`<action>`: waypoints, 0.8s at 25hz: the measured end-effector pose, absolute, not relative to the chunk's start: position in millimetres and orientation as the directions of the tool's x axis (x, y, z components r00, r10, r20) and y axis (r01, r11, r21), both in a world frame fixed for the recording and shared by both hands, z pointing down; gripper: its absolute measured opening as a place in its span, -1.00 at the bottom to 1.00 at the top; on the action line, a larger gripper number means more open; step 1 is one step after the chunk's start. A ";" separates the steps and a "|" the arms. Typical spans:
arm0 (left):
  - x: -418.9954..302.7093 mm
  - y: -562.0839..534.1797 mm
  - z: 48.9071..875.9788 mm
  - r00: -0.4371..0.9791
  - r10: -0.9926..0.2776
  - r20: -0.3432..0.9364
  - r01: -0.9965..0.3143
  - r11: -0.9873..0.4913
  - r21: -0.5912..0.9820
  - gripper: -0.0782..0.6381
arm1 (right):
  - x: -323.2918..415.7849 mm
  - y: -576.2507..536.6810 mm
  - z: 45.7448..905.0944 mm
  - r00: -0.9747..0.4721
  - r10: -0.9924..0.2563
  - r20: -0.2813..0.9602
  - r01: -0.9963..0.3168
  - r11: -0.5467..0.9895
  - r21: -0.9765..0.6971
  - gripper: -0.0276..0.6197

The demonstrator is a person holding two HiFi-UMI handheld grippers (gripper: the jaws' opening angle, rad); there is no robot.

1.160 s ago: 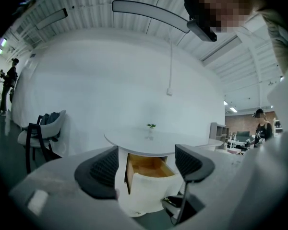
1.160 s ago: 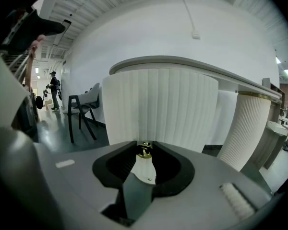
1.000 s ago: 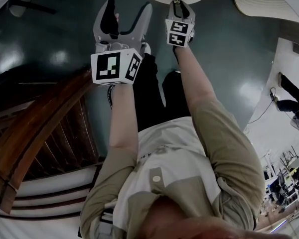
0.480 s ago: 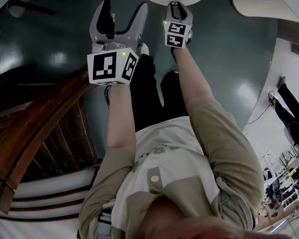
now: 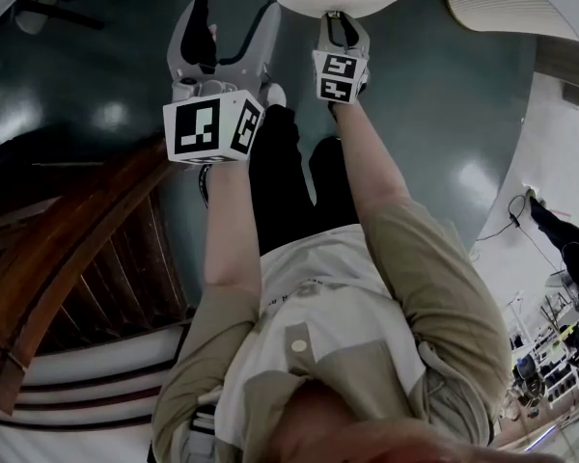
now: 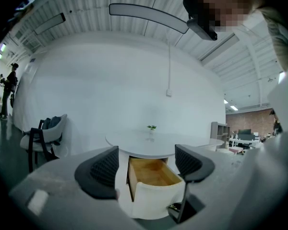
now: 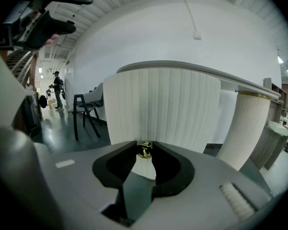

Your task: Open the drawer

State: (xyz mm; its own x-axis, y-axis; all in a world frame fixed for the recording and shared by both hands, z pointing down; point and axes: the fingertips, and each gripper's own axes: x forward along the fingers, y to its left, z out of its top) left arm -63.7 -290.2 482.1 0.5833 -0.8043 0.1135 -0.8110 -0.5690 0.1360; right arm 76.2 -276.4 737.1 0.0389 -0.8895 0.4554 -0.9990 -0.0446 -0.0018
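Ideally, with the right gripper (image 5: 339, 19) clamped on the small brass knob (image 7: 144, 150) of the part-open drawer (image 6: 156, 198) under the round table (image 6: 149, 145), the pull runs straight back along its slide, the left gripper (image 5: 234, 22), jaws apart and empty, held clear.

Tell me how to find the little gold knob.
Look at the round white table; its open drawer has a ribbed white front. On that front sits the knob, pinched in the right gripper. It's the only shiny gold thing there.
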 end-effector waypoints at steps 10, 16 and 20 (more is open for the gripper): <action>-69.6 -287.2 481.2 0.570 -0.814 0.112 -0.820 -0.557 0.128 0.26 | 74.2 -263.9 738.3 0.037 -0.887 0.460 -0.999 -0.043 -0.004 -0.59; -71.1 -286.8 480.1 0.566 -0.816 0.113 -0.823 -0.555 0.119 0.26 | 72.6 -258.7 736.9 0.035 -0.886 0.462 -0.999 -0.045 -0.010 -0.59; -71.0 -288.2 482.1 0.563 -0.818 0.116 -0.826 -0.552 0.118 0.26 | 72.8 -258.7 737.0 0.030 -0.888 0.459 -0.999 -0.040 -0.011 -0.59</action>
State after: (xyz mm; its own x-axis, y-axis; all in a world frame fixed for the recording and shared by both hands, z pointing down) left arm -71.0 -288.2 482.1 0.5631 -0.8183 0.1157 -0.8258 -0.5516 0.1177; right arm 72.8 -258.7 737.0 0.0304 -0.8881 0.4587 -0.9991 -0.0398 -0.0109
